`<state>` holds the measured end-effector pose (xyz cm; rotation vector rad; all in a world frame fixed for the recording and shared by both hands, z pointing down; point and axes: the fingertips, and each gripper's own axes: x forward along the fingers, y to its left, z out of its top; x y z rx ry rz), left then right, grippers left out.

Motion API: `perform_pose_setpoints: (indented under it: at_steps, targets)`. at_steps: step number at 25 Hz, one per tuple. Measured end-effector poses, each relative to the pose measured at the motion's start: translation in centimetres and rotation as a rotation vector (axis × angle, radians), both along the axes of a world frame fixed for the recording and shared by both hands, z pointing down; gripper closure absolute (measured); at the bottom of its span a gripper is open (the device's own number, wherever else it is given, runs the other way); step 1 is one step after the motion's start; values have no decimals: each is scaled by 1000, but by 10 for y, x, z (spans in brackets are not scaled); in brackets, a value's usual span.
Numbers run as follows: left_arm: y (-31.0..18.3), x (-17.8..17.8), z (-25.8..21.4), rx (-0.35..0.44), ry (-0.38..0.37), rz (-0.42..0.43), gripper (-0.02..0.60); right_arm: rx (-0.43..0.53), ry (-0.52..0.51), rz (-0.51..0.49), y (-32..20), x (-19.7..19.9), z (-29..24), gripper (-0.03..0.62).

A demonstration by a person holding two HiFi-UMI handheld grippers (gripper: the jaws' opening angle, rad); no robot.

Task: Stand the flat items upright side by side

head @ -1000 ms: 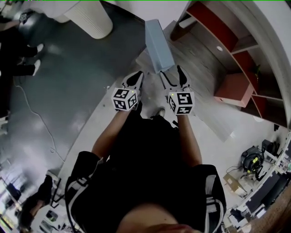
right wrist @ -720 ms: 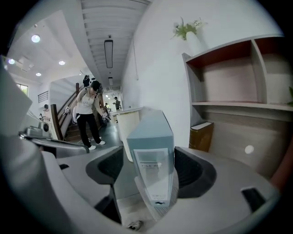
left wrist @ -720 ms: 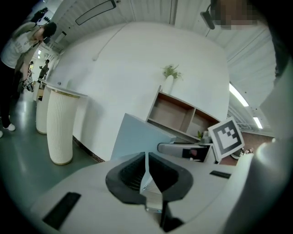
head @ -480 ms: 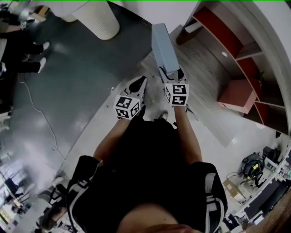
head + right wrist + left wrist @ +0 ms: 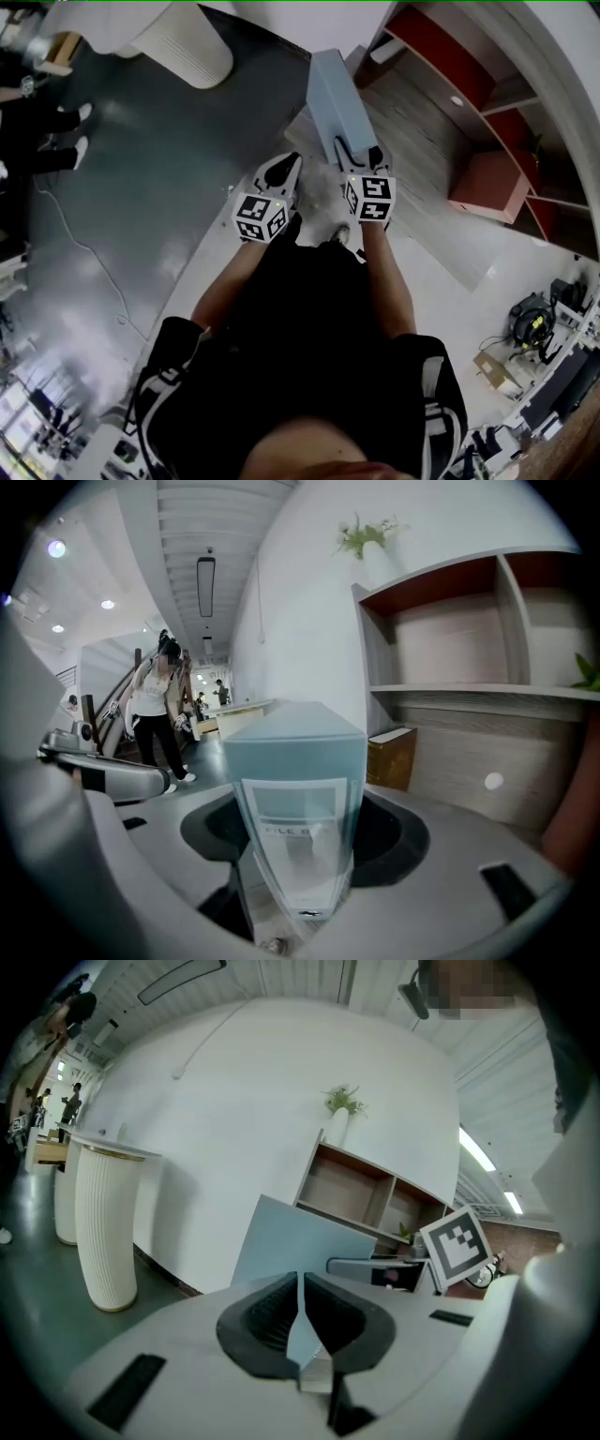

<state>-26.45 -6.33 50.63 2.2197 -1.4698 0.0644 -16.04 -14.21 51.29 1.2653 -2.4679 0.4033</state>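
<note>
1. Pale-blue plastic file box (image 5: 335, 98) is the one task item in hand. It sits in the right gripper (image 5: 358, 155), end-on between the jaws, and sticks out ahead of the person above the floor.
2. The right gripper's jaws have just been closing. In the right gripper view the box (image 5: 295, 789) fills the gap between them, and since it hangs clear of any surface, I judge it gripped rather than merely framed.
3. The left gripper (image 5: 281, 173) hovers just beside the right one with its jaws pressed together on nothing. It is close to the box's side without touching it.
4. The wooden shelf unit (image 5: 469, 122) with red-backed compartments stands to the right, near but not yet reached.
5. On one shelf board a brown flat item (image 5: 389, 755) lies on its side.
6. Nothing in view is yet standing upright in a row, so the task looks barely started. By my reading, this box has yet to be carried in and stood on end. The brown item would then need standing up next to it.
</note>
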Motion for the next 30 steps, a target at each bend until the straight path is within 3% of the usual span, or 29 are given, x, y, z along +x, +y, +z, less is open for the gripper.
perform_pose_setpoints:
  at_steps: [8,14,20,25,30]
  targets:
    - [-46,53,3,6,6,218,545,18,38,155,4,60,-10,303]
    - [-62,118,-4,21,26,418,545,22,47,333,27,129,-20,306]
    - [-57,177,-24,50,51,625,545,64,19,588,56,203,-44,306]
    - [-47,216,-42,91,69,709,545,60,40,781,82,259,-48,306]
    - [-38,243,-60,127,75,756,548,56,41,902,101,302,-44,306]
